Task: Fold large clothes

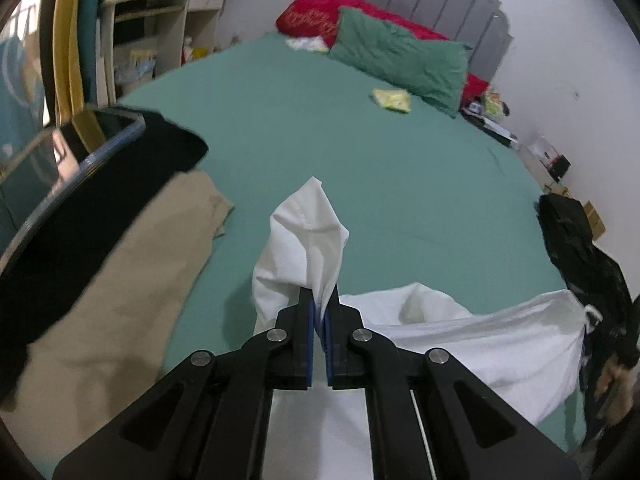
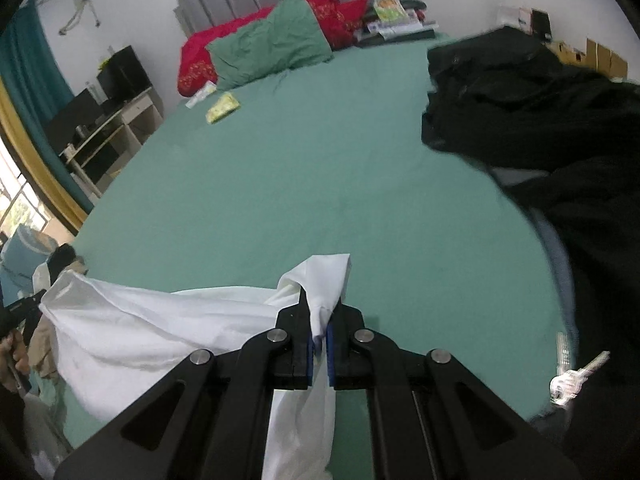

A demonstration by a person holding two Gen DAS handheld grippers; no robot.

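A white garment (image 1: 460, 340) hangs stretched between my two grippers above the green bed sheet (image 1: 360, 168). My left gripper (image 1: 319, 312) is shut on one corner of it, and a flap of white cloth (image 1: 308, 236) sticks up past the fingertips. My right gripper (image 2: 320, 316) is shut on the other corner, with the garment (image 2: 132, 332) sagging away to the left. The bed sheet (image 2: 300, 184) lies flat beneath.
Beige trousers (image 1: 120, 300) and a black garment (image 1: 100, 208) lie at the left. A pile of black clothes (image 2: 540, 120) lies at the right, also seen in the left view (image 1: 584, 264). A green pillow (image 1: 400, 56), red pillows (image 1: 316, 8) and a yellow packet (image 1: 392, 99) lie near the headboard.
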